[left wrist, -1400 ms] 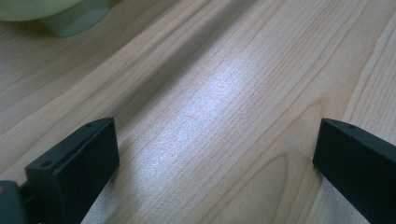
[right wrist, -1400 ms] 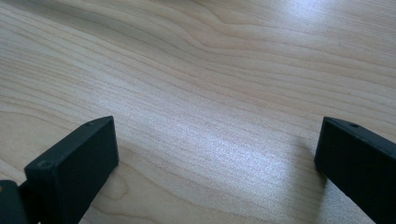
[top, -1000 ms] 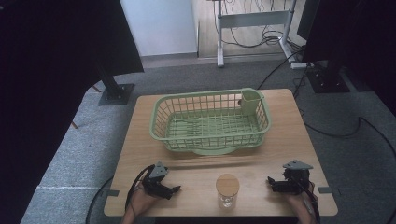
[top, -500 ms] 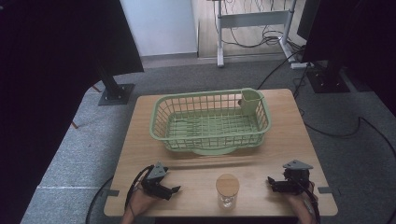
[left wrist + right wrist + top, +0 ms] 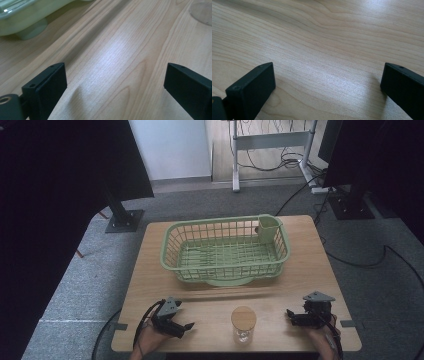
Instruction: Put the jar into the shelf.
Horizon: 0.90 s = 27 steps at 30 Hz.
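Note:
A clear glass jar with a round wooden lid (image 5: pixel 243 322) stands near the table's front edge, between my two grippers. My left gripper (image 5: pixel 186 327) rests low on the table at front left, open, its jaws (image 5: pixel 115 85) wide apart over bare wood. At front right my right gripper (image 5: pixel 290 316) is also open, jaws pointing left toward the jar, with only wood grain between them (image 5: pixel 328 85). A light green wire basket (image 5: pixel 226 249) sits behind them at mid-table, with a small green cup holder (image 5: pixel 269 228) in its back right corner. The basket's base (image 5: pixel 30 17) shows at the left gripper view's top left.
The wooden table (image 5: pixel 150 270) is small, with edges close on all sides. Grey carpet surrounds it. Black stands (image 5: pixel 120 212) and a dark monitor stand (image 5: pixel 352 200) rise beyond, with a white desk frame (image 5: pixel 272 142) and cables on the floor at the back.

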{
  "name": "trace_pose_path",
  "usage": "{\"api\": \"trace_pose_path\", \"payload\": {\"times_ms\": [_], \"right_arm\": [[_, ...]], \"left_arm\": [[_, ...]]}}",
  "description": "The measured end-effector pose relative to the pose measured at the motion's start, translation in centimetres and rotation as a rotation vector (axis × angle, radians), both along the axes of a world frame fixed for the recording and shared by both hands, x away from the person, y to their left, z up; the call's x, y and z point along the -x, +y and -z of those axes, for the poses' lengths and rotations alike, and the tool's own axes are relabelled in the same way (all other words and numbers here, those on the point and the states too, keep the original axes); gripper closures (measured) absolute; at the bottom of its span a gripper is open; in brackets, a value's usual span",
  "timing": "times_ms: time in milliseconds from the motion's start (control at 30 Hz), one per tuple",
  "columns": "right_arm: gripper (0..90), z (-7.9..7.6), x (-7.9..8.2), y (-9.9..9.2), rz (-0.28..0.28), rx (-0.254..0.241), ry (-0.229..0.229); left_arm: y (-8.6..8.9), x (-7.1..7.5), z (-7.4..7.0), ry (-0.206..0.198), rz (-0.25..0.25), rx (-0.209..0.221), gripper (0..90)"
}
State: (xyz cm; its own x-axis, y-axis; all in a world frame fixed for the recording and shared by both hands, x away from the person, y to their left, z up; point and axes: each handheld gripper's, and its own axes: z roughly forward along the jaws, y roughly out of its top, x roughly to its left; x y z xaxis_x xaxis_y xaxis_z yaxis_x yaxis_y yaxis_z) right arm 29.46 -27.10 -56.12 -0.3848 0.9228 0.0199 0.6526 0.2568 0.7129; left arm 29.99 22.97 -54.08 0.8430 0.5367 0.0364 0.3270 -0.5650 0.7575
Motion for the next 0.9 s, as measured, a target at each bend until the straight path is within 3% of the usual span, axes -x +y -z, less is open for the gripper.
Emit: {"api": "trace_pose_path", "payload": {"times_ms": [433, 900], "right_arm": [[0.0, 0.0, 0.0, 0.0, 0.0, 0.0, 0.0], [0.0, 0.0, 0.0, 0.0, 0.0, 0.0, 0.0]], "left_arm": [[-1.0, 1.1, -0.9, -0.01, 0.042, 0.03, 3.2], [-3.5, 2.4, -2.4, -0.011, 0.146, 0.084, 2.7]]}}
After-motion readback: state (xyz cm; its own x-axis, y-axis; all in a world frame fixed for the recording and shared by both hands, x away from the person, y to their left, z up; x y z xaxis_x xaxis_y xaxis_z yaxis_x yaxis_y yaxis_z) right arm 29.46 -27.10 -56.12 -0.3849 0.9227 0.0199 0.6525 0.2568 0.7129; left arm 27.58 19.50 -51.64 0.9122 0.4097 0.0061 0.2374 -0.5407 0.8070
